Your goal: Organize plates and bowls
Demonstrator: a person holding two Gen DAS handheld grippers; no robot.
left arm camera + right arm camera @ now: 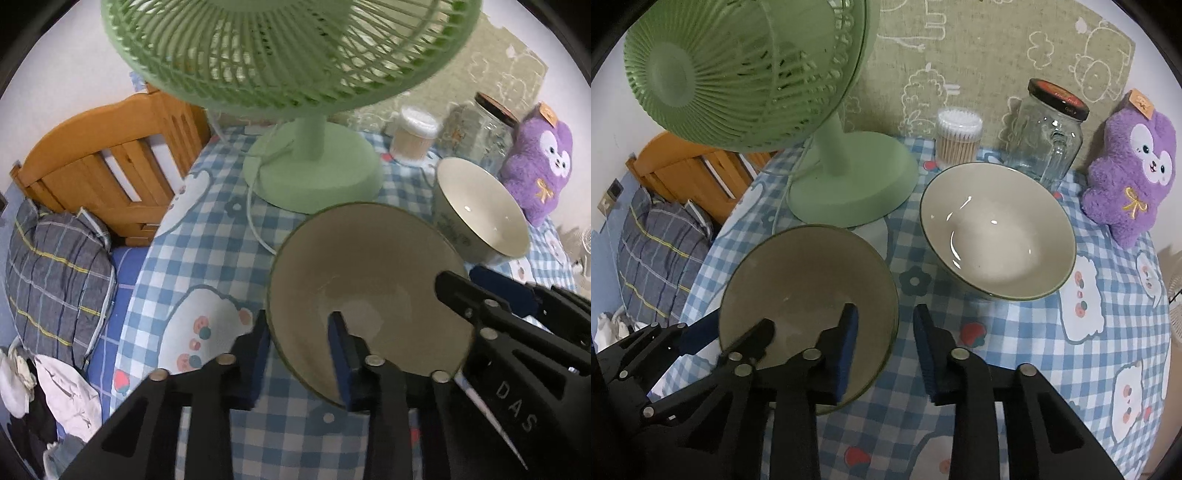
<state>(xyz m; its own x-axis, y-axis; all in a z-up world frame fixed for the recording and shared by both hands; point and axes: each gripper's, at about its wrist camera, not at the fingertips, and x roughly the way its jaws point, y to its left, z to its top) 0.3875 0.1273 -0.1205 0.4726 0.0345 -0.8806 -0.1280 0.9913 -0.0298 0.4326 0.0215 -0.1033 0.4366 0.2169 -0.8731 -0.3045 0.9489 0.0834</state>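
Note:
Two cream bowls with dark green rims stand on the blue checked tablecloth. The near bowl (365, 280) (809, 280) has both grippers at its rim. My left gripper (301, 350) straddles its near-left rim, one finger outside and one inside, jaws apart. My right gripper (886, 347) straddles its right rim the same way, one pad inside, the other outside; it also shows in the left wrist view (491, 314). The second bowl (997, 229) (480, 210) stands free to the right.
A green desk fan (849, 173) stands just behind the near bowl, its cord (255, 221) trailing left. A cotton-swab tub (958, 136), a glass jar (1049, 136) and a purple plush toy (1130, 170) line the back. The table's edge (147, 258) drops to a bed on the left.

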